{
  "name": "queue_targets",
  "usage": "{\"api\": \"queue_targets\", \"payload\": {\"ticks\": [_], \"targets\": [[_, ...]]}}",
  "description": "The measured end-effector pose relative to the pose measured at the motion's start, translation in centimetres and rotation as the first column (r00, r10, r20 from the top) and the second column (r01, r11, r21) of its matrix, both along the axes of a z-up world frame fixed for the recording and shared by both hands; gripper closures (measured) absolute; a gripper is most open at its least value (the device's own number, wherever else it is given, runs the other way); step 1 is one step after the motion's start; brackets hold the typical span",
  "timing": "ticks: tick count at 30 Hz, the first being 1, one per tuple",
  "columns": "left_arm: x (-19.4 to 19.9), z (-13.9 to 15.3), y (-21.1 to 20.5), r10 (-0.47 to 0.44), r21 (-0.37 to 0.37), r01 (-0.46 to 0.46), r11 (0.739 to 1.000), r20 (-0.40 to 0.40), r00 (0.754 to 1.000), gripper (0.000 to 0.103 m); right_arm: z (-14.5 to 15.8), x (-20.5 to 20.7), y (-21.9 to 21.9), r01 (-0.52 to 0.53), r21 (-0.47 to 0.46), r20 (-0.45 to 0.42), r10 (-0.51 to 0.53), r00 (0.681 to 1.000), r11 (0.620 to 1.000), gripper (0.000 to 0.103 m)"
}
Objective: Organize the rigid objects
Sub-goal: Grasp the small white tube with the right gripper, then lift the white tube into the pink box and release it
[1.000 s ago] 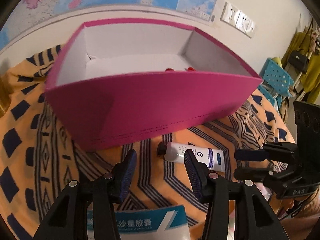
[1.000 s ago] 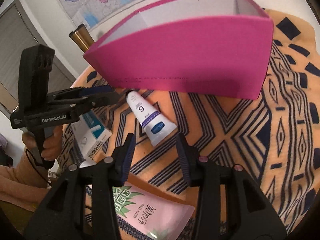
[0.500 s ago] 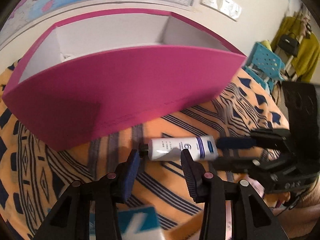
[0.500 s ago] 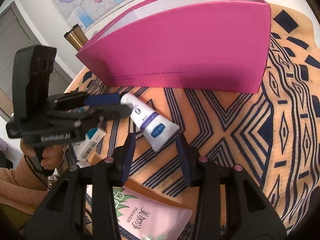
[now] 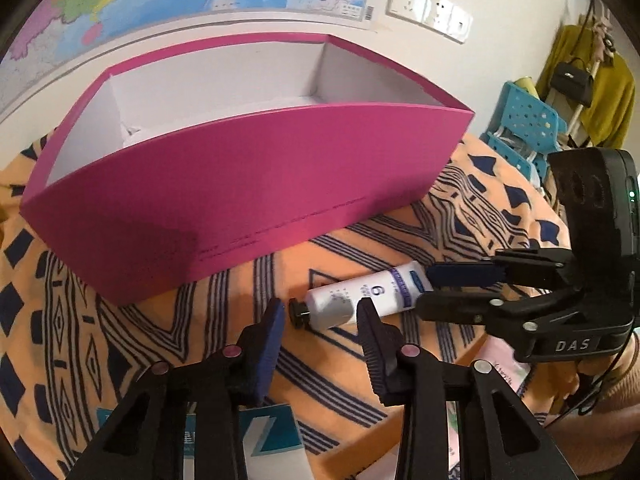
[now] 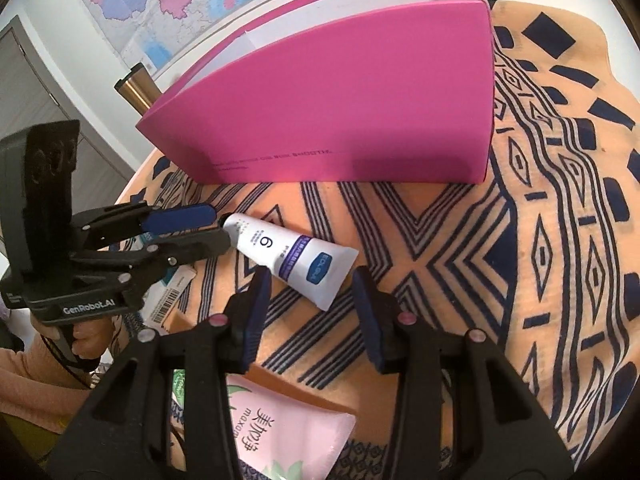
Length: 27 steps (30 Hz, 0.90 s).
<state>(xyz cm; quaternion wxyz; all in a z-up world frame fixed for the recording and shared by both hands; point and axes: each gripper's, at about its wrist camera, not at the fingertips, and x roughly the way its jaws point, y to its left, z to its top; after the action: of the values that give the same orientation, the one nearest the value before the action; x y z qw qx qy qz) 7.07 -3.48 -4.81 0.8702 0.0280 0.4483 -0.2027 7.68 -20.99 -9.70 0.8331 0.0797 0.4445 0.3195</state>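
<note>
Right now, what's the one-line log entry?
left tongs: closed at tube cap | right tongs: open at tube tail | pink box: behind

The left gripper (image 5: pixel 320 306) has swung across toward the tube (image 5: pixel 360 296). In its own view the tube, earlier lying beyond the right-hand finger, now has its black cap end in the lower centre, between the two fingertips. The jaws have just been closing and stand narrower; whether the pads press the tube cannot be told. In the right wrist view the left gripper (image 6: pixel 218 226) has come in from the left edge, its tips now at the cap, covering most of the carton (image 6: pixel 168 300)
</note>
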Motion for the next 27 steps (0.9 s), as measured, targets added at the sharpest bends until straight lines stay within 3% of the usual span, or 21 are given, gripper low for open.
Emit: {"api": "queue_targets", "payload": {"ticks": [19,27], "targets": [[-0.5,-0.2,-0.9,0.014,-0.039,-0.017,0.999,-0.056,0.998,0.065,0.4,-0.1,-0.3,0.015,0.024,0.010,-0.015,1.000,1.000,0.054],[-1.4,1.9,-1.2,0.009,-0.067,-0.010,0.998,-0.025,1.000,0.065,2.7,-0.8,-1.0,0.017,0.019,0.066,-0.018,0.998,1.000,0.054]]}}
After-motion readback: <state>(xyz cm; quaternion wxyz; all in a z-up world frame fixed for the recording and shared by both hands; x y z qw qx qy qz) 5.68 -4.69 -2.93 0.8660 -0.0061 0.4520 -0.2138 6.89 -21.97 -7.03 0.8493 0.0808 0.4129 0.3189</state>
